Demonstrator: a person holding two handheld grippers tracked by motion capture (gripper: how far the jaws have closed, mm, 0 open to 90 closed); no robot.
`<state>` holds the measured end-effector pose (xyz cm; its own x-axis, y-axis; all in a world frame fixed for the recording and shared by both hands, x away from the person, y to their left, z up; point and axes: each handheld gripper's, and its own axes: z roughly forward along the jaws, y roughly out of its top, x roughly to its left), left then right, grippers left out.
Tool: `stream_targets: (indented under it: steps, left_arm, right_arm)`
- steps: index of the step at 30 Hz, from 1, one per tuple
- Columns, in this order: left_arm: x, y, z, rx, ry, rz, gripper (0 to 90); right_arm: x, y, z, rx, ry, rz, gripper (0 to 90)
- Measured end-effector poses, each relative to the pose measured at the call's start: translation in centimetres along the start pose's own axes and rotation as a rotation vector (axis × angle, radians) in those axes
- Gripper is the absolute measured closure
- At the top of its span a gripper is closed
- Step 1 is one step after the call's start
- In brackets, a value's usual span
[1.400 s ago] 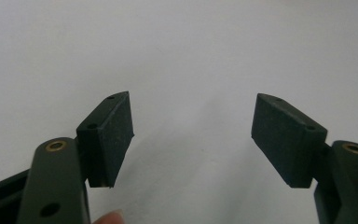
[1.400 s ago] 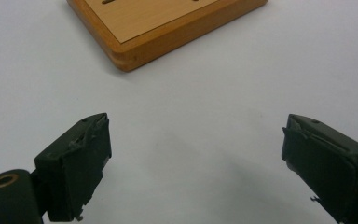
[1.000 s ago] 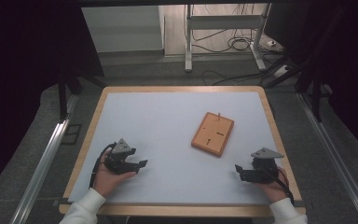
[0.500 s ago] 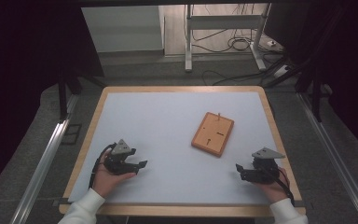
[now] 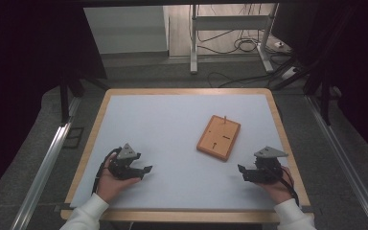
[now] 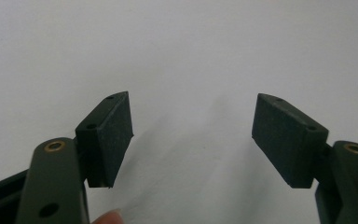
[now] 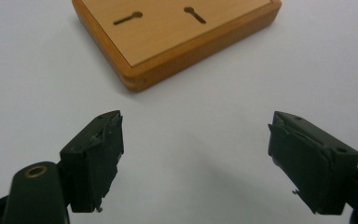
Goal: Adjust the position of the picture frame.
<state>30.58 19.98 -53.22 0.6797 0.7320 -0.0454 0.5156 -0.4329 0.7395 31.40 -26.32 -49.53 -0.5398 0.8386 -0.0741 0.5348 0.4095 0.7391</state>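
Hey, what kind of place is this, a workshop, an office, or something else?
Probably a lab or recording workstation, not a home. A wood-framed table with a plain white top stands between dark curtains, metal rails run along the floor, and loose cables lie by a metal stand behind. Each hand holds an open tool.

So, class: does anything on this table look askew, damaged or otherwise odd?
Only slightly: the wooden board lies turned at an angle to the table edges. It looks undamaged. Both the left gripper and the right gripper hang open, apart from it.
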Motion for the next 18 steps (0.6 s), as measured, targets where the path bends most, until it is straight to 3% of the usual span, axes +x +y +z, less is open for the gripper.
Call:
stream_targets:
  steps: [18]
  left_arm:
    - [0.1,0.0,0.1,0.004,0.001,-0.008,28.2]
  right_arm:
    - [0.2,3.8,2.2,-0.031,0.009,-0.014,24.0]
